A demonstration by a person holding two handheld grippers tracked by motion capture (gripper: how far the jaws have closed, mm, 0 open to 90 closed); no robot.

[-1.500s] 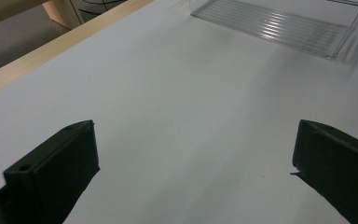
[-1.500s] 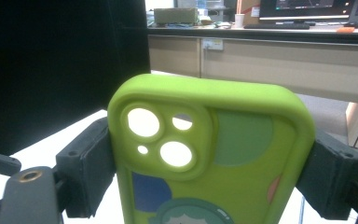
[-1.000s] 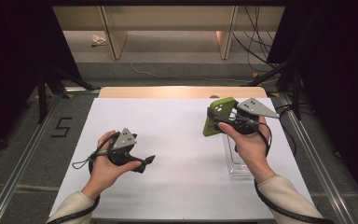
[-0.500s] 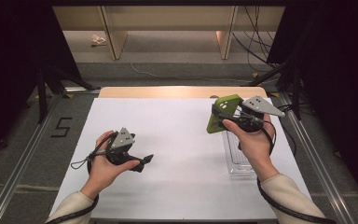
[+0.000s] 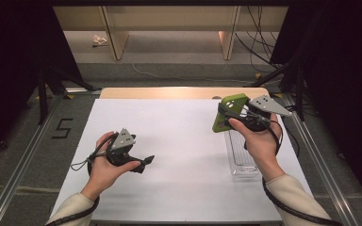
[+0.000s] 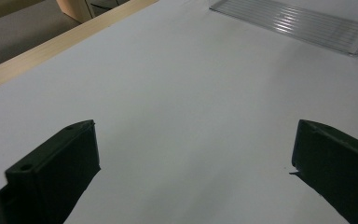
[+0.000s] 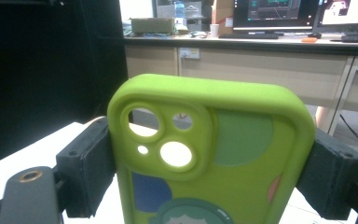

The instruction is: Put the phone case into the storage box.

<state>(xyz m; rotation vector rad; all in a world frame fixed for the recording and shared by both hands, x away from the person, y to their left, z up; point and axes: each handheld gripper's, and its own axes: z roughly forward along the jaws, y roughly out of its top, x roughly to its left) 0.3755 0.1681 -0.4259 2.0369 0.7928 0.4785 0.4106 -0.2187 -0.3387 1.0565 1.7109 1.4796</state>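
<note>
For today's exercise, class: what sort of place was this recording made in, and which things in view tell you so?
Probably a lab or office workroom: a white-topped table framed by metal floor rails, and a desk with lit computer monitors behind the green silicone phone case.

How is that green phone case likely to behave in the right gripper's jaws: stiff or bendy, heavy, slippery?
The green phone case is probably light: the right gripper carries it raised above the clear tray by its side edges alone. Its matte, rounded rim suggests soft rubbery material, so it likely grips well but could bow if squeezed. With open camera holes showing, it looks like an empty shell.
</note>
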